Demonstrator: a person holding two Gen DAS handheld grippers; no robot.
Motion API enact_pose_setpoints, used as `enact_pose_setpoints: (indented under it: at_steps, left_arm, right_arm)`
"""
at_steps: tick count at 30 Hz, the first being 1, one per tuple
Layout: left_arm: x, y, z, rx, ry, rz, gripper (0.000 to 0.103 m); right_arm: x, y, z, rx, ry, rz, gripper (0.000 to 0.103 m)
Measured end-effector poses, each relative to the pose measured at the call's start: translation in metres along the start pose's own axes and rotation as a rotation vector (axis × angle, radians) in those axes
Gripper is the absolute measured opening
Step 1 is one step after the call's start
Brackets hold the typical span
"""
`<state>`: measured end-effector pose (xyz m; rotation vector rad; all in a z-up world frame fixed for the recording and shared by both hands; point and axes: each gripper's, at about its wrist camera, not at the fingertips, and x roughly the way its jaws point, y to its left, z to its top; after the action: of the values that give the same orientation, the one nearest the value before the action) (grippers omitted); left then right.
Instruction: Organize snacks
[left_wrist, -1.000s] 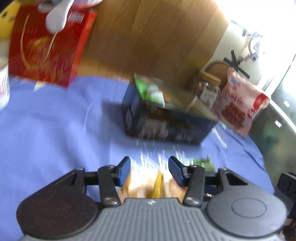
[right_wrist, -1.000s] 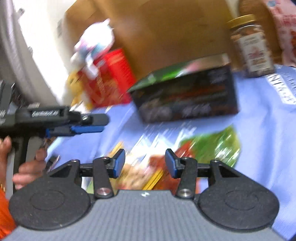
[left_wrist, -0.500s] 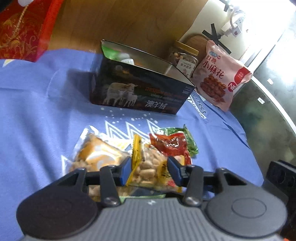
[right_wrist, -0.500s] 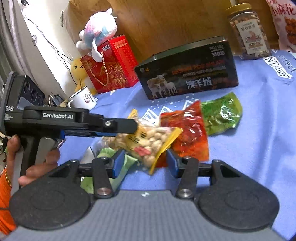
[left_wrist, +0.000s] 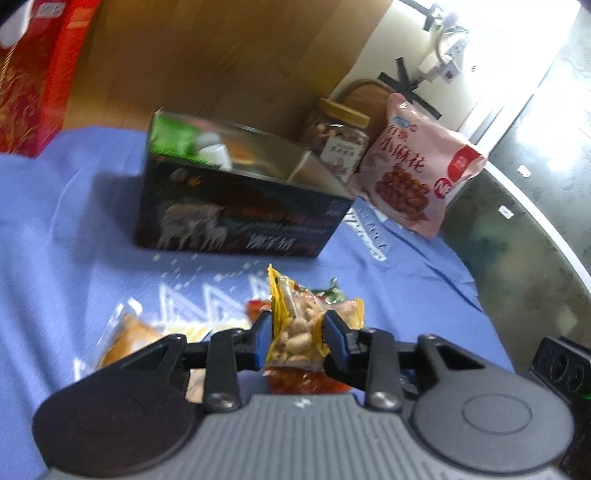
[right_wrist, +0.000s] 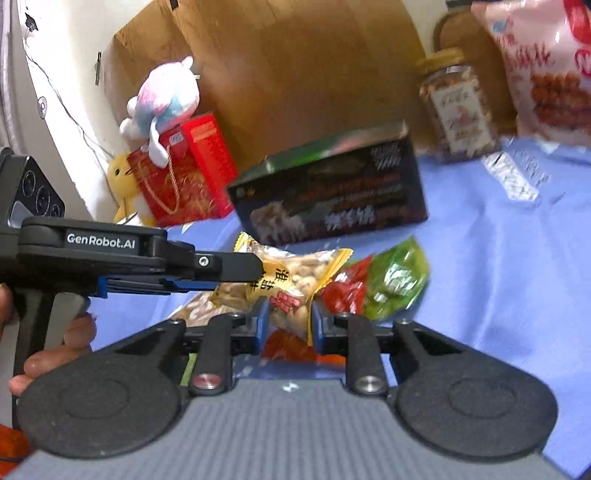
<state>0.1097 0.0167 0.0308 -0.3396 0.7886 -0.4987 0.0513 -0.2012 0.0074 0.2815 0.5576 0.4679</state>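
Observation:
My left gripper (left_wrist: 297, 334) is shut on a yellow-edged peanut packet (left_wrist: 301, 325) and holds it above the blue cloth. My right gripper (right_wrist: 286, 319) is shut on the same peanut packet (right_wrist: 291, 280) from the other end; the left gripper (right_wrist: 236, 264) reaches in from the left there. A red packet (right_wrist: 345, 291) and a green packet (right_wrist: 395, 282) lie on the cloth behind it. An orange packet (left_wrist: 129, 334) lies to the left. The open dark box (left_wrist: 236, 218) stands beyond, with packets inside; it also shows in the right wrist view (right_wrist: 332, 203).
A nut jar (left_wrist: 340, 142) and a pink snack bag (left_wrist: 413, 173) stand right of the box. A red gift box (right_wrist: 184, 177) with a plush toy (right_wrist: 166, 99) stands at the left. The table's dark edge (left_wrist: 535, 258) curves at the right.
Both grippers have closed on the peanut packet and lifted it off the cloth. The red and green packets stay where they lay.

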Motion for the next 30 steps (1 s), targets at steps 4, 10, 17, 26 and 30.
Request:
enact_pose_setpoints:
  at_steps: [4, 10, 17, 26, 30]
  left_arm:
    - [0.005, -0.009, 0.021, 0.016, -0.021, -0.017, 0.031]
    - [0.018, -0.02, 0.071, 0.038, -0.114, -0.032, 0.031]
    - [0.063, -0.009, 0.112, 0.002, -0.162, 0.013, 0.033]
    - [0.039, 0.007, 0.09, -0.002, -0.205, 0.082, 0.036]
    - [0.01, 0.012, 0.061, 0.015, -0.173, 0.075, 0.036]
  right_arm:
    - [0.0, -0.007, 0.014, -0.001, -0.043, -0.017, 0.027]
    - [0.014, -0.013, 0.061, -0.083, -0.157, -0.063, 0.027]
    - [0.061, -0.029, 0.1, -0.15, -0.159, -0.131, 0.029]
    - [0.031, -0.043, 0.078, -0.046, -0.187, -0.123, 0.039]
    - [0.009, -0.058, 0.047, 0.072, -0.103, -0.07, 0.04]
